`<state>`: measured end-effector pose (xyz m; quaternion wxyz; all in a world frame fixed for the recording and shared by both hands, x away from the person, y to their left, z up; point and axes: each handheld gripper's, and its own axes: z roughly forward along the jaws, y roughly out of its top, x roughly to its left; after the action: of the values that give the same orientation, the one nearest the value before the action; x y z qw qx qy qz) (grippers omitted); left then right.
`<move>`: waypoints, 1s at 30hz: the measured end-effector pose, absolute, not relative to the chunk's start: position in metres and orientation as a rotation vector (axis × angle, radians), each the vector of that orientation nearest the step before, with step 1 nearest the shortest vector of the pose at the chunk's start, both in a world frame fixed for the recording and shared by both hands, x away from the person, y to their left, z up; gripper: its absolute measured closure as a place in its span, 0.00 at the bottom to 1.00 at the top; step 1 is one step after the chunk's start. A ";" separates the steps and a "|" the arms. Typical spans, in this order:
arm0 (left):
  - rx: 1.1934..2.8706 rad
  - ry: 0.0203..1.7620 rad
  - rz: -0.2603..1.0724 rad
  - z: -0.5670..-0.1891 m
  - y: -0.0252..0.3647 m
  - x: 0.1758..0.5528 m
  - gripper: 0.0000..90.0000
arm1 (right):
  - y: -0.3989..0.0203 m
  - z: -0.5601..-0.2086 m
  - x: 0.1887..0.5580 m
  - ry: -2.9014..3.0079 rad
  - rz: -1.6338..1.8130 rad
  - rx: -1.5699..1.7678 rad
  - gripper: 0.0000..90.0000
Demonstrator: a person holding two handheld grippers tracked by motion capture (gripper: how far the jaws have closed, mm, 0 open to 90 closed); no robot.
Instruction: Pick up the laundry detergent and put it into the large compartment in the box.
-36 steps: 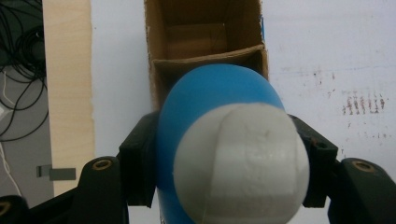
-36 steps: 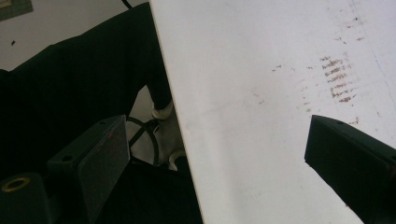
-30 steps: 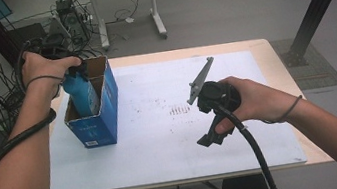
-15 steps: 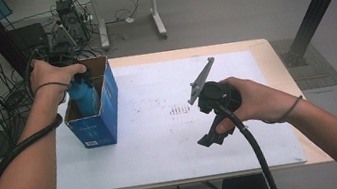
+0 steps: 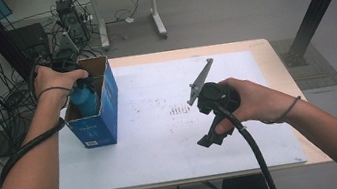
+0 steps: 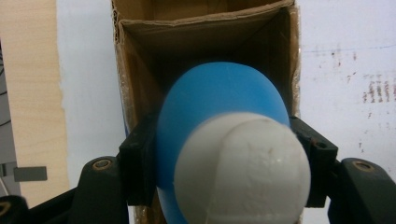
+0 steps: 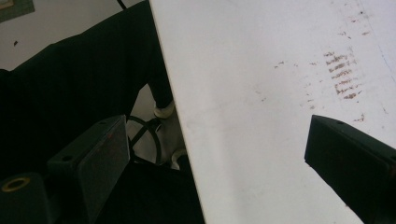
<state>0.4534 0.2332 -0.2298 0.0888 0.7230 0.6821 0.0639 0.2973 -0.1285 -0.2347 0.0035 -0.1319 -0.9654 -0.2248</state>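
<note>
While your left gripper [image 6: 224, 186] is clamping the blue bottle [image 6: 219, 107] inside the box [image 5: 106, 98], it's probably sitting light, rigid and slick; your right gripper [image 7: 224, 158] is gaping empty

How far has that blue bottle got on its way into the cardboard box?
Partly in. The left gripper is clamped on the blue bottle, whose lower part sits inside the open cardboard box. Left to do: lower it fully and let go. The right gripper waits open and empty over the white table mat.

The blue bottle's [image 5: 85, 100] lower body is hidden inside the cardboard box [image 5: 104, 115].
</note>
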 end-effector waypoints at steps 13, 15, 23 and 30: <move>2.166 2.039 0.163 -0.243 0.233 0.453 0.42 | -0.129 -0.235 0.297 -3.021 -0.699 -0.432 0.07; 2.166 2.040 0.159 -0.245 0.233 0.453 0.42 | -0.129 -0.235 0.297 -3.019 -0.702 -0.432 0.07; 2.175 2.042 0.157 -0.252 0.231 0.453 0.42 | -0.129 -0.235 0.297 -3.021 -0.699 -0.431 0.07; 2.172 2.043 0.160 -0.257 0.232 0.452 0.42 | -0.129 -0.236 0.297 -3.020 -0.702 -0.431 0.07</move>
<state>0.4522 0.2316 -0.2566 0.0777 0.7251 0.6822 0.0533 0.2970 -0.1290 -0.2357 0.0057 -0.1376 -0.9648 -0.2241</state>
